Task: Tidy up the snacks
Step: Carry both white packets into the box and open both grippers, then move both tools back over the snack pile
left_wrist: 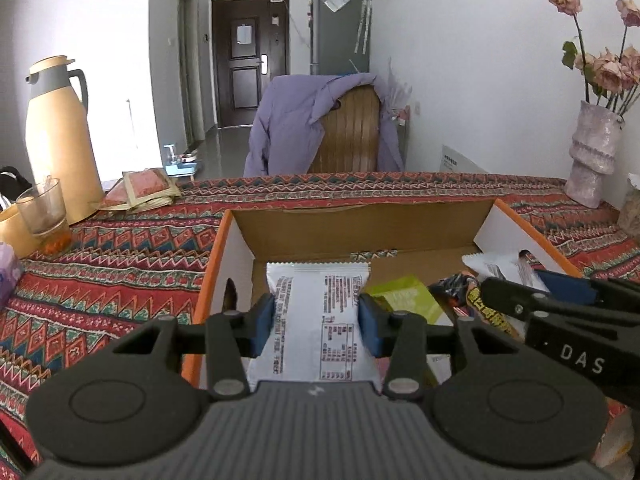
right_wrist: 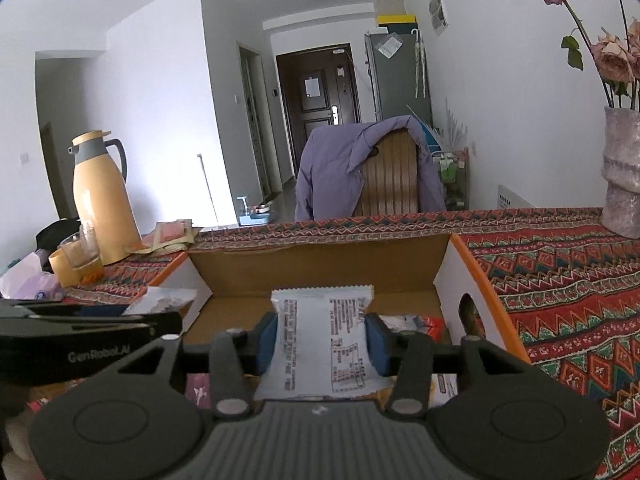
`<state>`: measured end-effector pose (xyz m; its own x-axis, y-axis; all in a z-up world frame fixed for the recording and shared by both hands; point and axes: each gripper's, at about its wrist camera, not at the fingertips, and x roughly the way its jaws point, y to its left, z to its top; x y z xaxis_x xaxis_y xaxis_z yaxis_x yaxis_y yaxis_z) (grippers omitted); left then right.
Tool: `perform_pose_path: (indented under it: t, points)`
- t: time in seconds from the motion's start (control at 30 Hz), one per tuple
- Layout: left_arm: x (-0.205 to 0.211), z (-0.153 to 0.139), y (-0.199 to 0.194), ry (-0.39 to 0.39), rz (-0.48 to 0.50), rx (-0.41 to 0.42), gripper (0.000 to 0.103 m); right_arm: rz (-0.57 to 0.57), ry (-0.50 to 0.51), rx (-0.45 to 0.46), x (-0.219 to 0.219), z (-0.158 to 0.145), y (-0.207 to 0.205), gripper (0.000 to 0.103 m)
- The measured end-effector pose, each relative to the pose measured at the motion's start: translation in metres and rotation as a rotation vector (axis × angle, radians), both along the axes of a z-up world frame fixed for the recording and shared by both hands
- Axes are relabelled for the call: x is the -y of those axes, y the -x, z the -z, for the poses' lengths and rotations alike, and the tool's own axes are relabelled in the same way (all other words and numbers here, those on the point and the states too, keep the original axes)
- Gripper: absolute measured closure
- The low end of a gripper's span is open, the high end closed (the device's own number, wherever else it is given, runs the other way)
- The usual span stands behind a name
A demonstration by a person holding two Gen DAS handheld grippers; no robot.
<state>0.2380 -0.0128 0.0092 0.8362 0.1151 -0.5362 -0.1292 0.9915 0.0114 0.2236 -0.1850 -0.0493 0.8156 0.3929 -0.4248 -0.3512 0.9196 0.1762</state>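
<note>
An open cardboard box (left_wrist: 360, 228) with orange edges stands on the patterned tablecloth; it also shows in the right wrist view (right_wrist: 320, 268). My left gripper (left_wrist: 316, 320) is shut on a white snack packet (left_wrist: 316, 312) and holds it over the box's near left part. My right gripper (right_wrist: 322, 340) is shut on another white snack packet (right_wrist: 320, 336) over the box's near right part. In the box lie a green packet (left_wrist: 404, 296) and a dark packet with yellow print (left_wrist: 476, 304). The right gripper also shows in the left wrist view (left_wrist: 560, 296), and the left gripper in the right wrist view (right_wrist: 80, 336).
A yellow thermos jug (left_wrist: 60, 136), a glass (left_wrist: 44, 216) and pink sachets (left_wrist: 144, 188) stand at the table's far left. A vase with dried roses (left_wrist: 592, 148) stands far right. A chair draped with a purple jacket (left_wrist: 316, 120) is behind the table.
</note>
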Motion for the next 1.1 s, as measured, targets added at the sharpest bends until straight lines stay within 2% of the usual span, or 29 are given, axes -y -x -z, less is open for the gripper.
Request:
perform_pose_path:
  t: [0.07, 0.1, 0.13, 0.17, 0.2, 0.27, 0.7, 0.97, 1.1]
  points:
    - [-0.002, -0.002, 0.004, 0.002, -0.006, 0.016, 0.033, -0.004, -0.010, -0.003, 0.003, -0.001, 0.002, 0.042]
    - [-0.002, -0.003, 0.006, -0.008, -0.021, 0.033, 0.019, -0.004, -0.020, -0.003, 0.005, -0.002, 0.003, 0.029]
    - [-0.002, -0.004, 0.009, -0.021, -0.036, 0.051, 0.012, -0.002, -0.028, -0.002, 0.008, -0.002, 0.005, 0.017]
    - [-0.002, -0.005, 0.011, -0.029, -0.045, 0.066, 0.009, 0.000, -0.035, 0.000, 0.011, -0.003, 0.006, 0.013]
    - [-0.003, -0.006, 0.013, -0.027, -0.050, 0.072, 0.000, 0.003, -0.042, 0.002, 0.014, -0.004, 0.007, 0.008]
    - [-0.006, -0.007, 0.017, -0.011, -0.061, 0.090, 0.000, 0.009, -0.054, 0.000, 0.019, -0.005, 0.010, 0.000]
    - [-0.011, -0.013, 0.043, 0.023, -0.060, 0.110, 0.000, 0.006, -0.078, 0.027, 0.030, -0.018, 0.042, 0.000]
    - [-0.015, -0.022, 0.093, 0.045, -0.045, 0.171, 0.000, 0.008, -0.079, 0.028, 0.037, -0.024, 0.076, 0.000]
    - [-0.019, -0.019, 0.122, 0.050, -0.048, 0.177, 0.000, 0.005, -0.069, 0.022, 0.036, -0.023, 0.100, 0.000]
